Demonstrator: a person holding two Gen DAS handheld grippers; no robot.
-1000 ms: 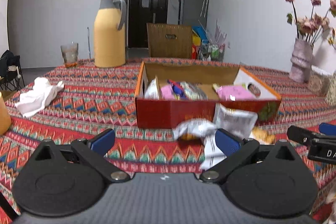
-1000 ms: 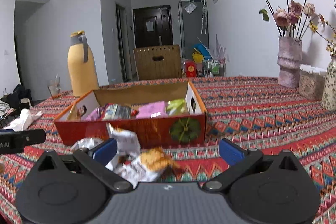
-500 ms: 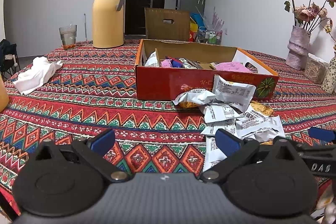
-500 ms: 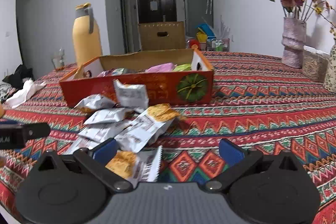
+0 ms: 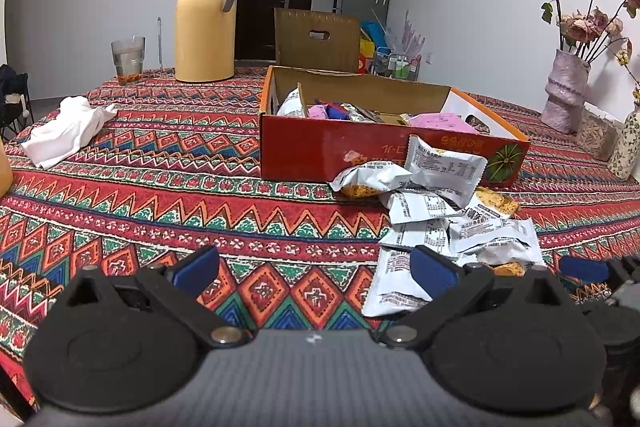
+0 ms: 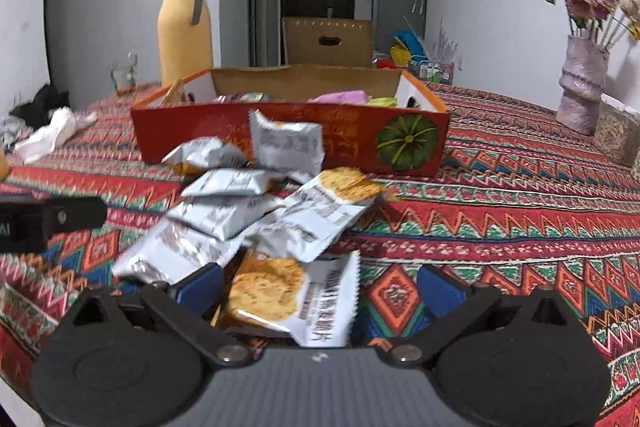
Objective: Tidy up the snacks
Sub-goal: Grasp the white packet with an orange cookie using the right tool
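— How are the two grippers seen to be set?

— The left gripper (image 5: 316,273) is held wide apart over the patterned tablecloth (image 5: 168,203), with nothing gripped; its right finger is seen just in front of the nearest edge of the packet pile. The right gripper (image 6: 320,287) is likewise spread wide, and a biscuit packet (image 6: 288,301) is framed between its fingers — whether it is touched by either finger cannot be told.

— And where are the snacks found?

— A heap of silver snack packets (image 6: 240,211) is spread on the cloth, just in front of the red cardboard box (image 5: 320,151); one packet (image 5: 444,167) is propped against the box's front wall. More snacks, among them a pink pack (image 5: 444,121), are already lodged inside the box.
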